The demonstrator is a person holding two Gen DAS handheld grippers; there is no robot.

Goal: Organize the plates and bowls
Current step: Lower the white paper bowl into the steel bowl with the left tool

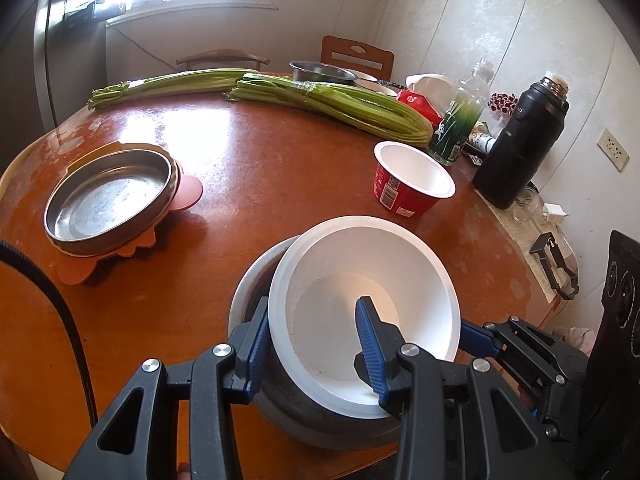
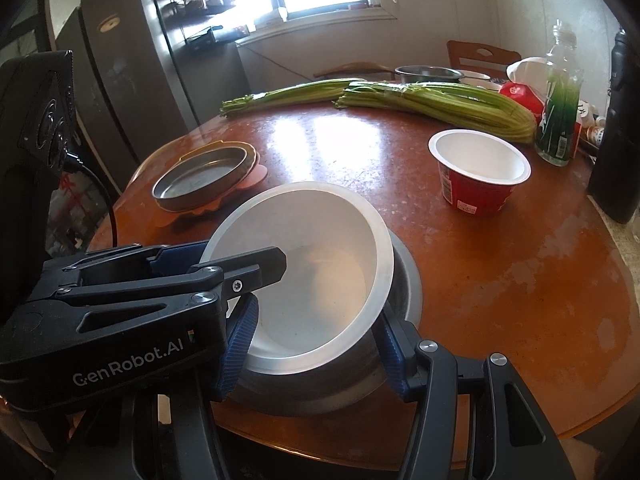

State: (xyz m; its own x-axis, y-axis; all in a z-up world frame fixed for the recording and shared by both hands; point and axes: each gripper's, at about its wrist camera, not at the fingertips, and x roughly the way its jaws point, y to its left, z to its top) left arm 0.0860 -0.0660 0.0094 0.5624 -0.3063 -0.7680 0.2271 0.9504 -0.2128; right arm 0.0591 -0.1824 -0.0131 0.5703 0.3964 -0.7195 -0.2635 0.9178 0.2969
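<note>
A white bowl (image 1: 340, 264) (image 2: 304, 232) hangs tilted in a grey metal bowl (image 1: 248, 280) (image 2: 408, 288) at the near edge of the round wooden table (image 1: 260, 168). My left gripper (image 1: 312, 304) (image 2: 240, 254) is shut on its wall, one finger inside and one outside. My right gripper (image 2: 316, 312) (image 1: 480, 332) is shut across the bowl's near rim, a blue pad on each side. A shallow steel plate (image 1: 108, 200) (image 2: 200, 176) rests on an orange mat (image 1: 188, 192) at the left.
A red paper cup (image 1: 404, 192) (image 2: 476, 192) stands right of centre. Celery bundles (image 1: 340, 104) lie across the back, with a steel bowl (image 1: 320, 72) behind them. A bottle (image 1: 460, 120) and a black flask (image 1: 516, 148) stand at the right edge.
</note>
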